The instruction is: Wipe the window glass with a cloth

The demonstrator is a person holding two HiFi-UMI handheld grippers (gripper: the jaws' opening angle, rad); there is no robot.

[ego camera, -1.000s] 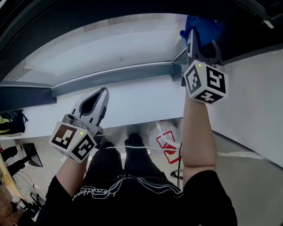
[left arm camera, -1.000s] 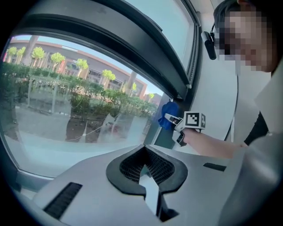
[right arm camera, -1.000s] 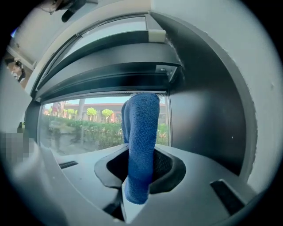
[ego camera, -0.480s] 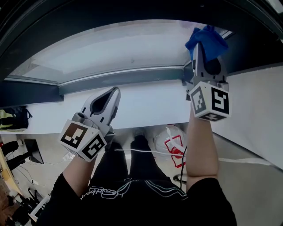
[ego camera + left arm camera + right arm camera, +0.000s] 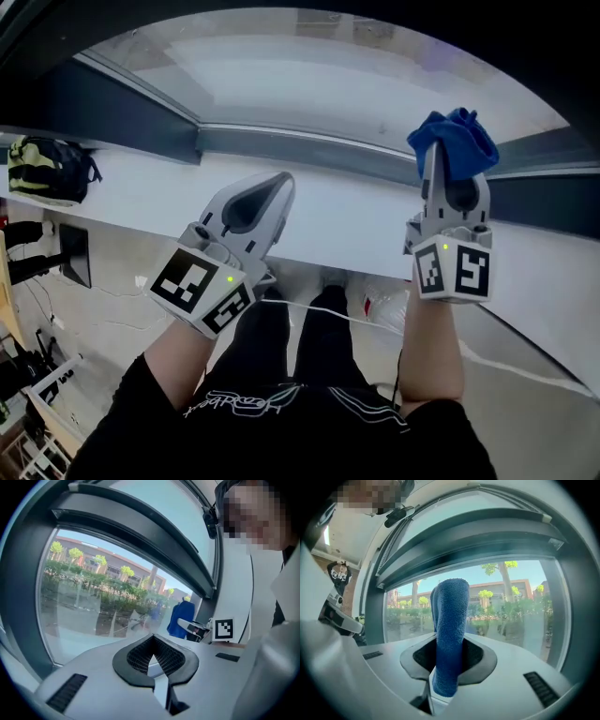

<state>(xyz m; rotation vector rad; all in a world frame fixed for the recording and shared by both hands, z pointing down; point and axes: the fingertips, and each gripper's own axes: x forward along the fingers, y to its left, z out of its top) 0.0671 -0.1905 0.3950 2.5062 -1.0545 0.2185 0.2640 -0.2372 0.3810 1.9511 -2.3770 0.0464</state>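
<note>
Right tongs (image 5: 442,173), clamped on blue cloth (image 5: 455,139): 1.0 s ago high up at the right corner of the window frame (image 5: 281,145). Now lower in the head view, with the cloth in front of the frame's lower bar.

Left tongs (image 5: 274,185): shifted right and slightly up, nearer the right pair.

Head view has swung: the lower bar rose toward the right before and now falls toward the right. Backpack (image 5: 45,169) now sits higher at left.

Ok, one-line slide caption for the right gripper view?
Right gripper shut on a blue terry cloth, held upright in front of the dark-framed window glass.
</note>
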